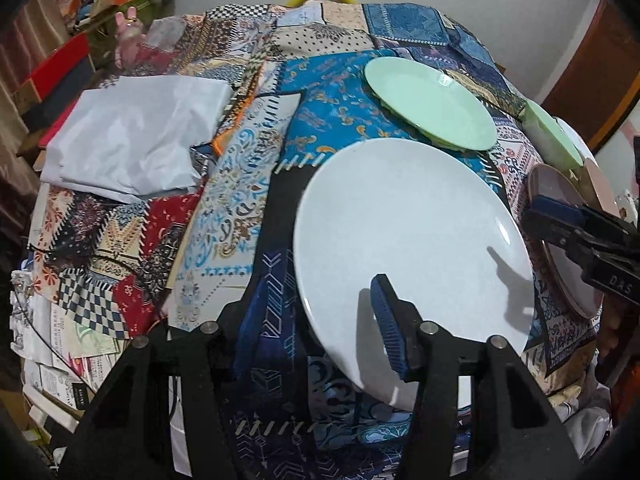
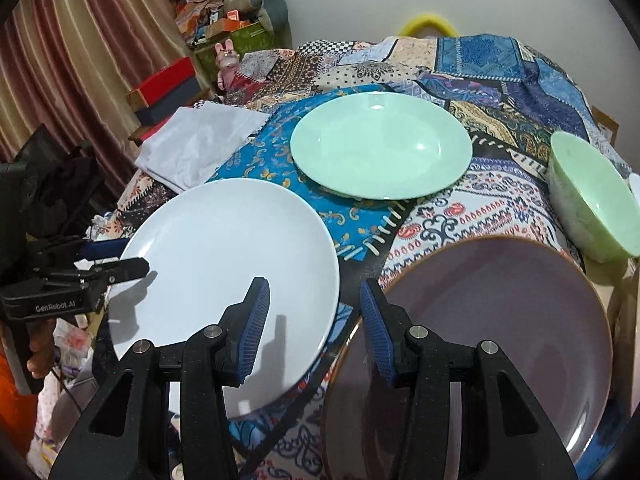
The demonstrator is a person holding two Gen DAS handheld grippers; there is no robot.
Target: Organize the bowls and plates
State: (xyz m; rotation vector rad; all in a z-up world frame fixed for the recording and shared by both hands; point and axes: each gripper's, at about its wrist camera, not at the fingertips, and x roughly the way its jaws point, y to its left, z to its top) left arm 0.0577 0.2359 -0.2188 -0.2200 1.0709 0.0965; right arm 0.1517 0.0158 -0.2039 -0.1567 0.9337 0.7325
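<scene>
A white plate (image 1: 412,240) (image 2: 224,276) is tilted above the patchwork cloth. My left gripper (image 1: 340,320) (image 2: 120,260) is shut on its near edge, one finger above and one hidden beneath. A green plate (image 1: 430,102) (image 2: 380,144) lies behind it. A purple-grey plate (image 2: 492,332) (image 1: 568,264) lies at the right, a green bowl (image 2: 596,208) (image 1: 552,136) beyond it. My right gripper (image 2: 314,328) (image 1: 560,220) is open and empty, one finger over the white plate's edge and one over the purple plate.
A folded white cloth (image 1: 132,136) (image 2: 200,140) lies at the left of the table. Boxes, a pink toy rabbit (image 2: 228,60) and clutter stand beyond the far left corner. A yellow handle (image 2: 428,24) shows behind the table.
</scene>
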